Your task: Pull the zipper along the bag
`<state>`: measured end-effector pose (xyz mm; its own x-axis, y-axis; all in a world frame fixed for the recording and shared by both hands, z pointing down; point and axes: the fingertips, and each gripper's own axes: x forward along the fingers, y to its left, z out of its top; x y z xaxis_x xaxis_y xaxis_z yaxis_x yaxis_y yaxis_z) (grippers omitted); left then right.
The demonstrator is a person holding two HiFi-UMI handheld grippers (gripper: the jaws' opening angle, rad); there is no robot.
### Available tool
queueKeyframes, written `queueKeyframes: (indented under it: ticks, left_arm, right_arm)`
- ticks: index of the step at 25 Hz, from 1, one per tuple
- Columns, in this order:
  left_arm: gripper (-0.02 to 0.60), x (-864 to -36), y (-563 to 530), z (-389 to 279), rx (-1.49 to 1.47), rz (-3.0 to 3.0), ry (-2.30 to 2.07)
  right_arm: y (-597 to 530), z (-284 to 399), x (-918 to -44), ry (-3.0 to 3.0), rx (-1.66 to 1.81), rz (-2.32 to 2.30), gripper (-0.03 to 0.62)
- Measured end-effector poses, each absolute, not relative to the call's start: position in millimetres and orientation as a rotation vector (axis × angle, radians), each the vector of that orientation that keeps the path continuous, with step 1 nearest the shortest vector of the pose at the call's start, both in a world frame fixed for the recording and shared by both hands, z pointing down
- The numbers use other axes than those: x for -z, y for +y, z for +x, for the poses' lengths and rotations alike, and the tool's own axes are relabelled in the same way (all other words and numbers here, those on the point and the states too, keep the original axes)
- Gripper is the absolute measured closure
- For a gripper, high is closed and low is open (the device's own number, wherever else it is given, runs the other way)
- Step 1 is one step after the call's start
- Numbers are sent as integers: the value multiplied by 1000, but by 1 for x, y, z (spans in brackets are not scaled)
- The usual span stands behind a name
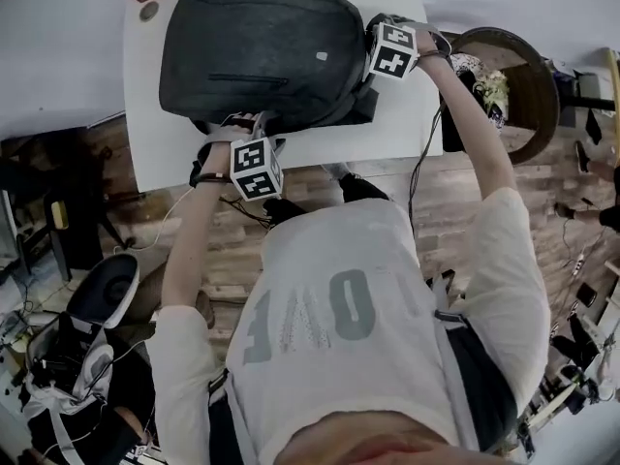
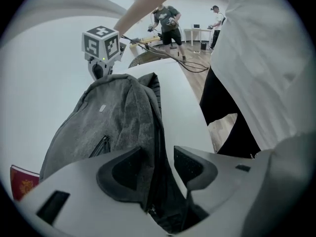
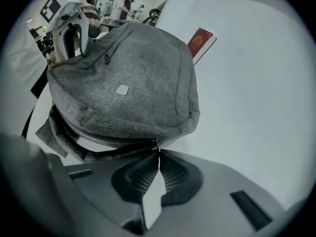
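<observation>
From the head view, the grey backpack [image 1: 262, 51] lies flat on the white worktop [image 1: 387, 134], and the person has it bracketed. The left hand-held gripper [image 1: 252, 124] comes down on the bag's near edge, the right hand-held gripper [image 1: 373, 39] is at the bag's end, and the backpack stretches between the two. Over to the left gripper view: the jaws of the left hand-held gripper [image 2: 165, 164] stand about half apart, and a thick fold of the backpack's edge runs down between them. It lies against one pad and fills the throat, which reads as a bracing hold on the fabric. The rest of the bag runs straight ahead from the jaws to the other gripper's marker cube at the far end. Now the right gripper view, the business end: the right hand-held gripper [image 3: 158, 153] has its jaws pressed together on the thin metal zipper pull [image 3: 158, 144]. The pull sits right at the fingertips, on the rounded end of the backpack directly ahead. To one side of the pull the bag's mouth gapes, with lining and strap showing under the lid, so part of the zip is plainly open. Which way the pull is meant to travel cannot be told, but much of the run along the bag's edge looks left to cover. A red booklet [image 3: 200, 39] lies on the worktop beyond the bag, well clear of both grippers.
</observation>
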<state>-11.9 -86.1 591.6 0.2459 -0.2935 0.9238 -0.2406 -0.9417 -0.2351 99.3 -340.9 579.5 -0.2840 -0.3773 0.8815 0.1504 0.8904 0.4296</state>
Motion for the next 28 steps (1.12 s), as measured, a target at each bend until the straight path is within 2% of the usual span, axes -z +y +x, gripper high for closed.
queueKeyframes:
  ticks: [7,12,16,21,28]
  left_arm:
    - [376,-592,-101,12,1786,-2501,697]
    - [373,-581,-95,15,1645,-2626,689]
    - [282,-560,-77,-13,1755,-2489,654]
    - [267,-593,-81,-63,1861,-2429,551]
    - [267,-603,-88,-65,1787,-2495,559]
  right_arm:
    - [-382,49,-578,-1789,649,142,563]
    - [-385,45,-576,-1764,683,128,565]
    - [-372,64,-560,-1727,687,115,565]
    - [-375,68,-560,-1671,633,73,565]
    - [-373,65,-565,-1717,517,102,566]
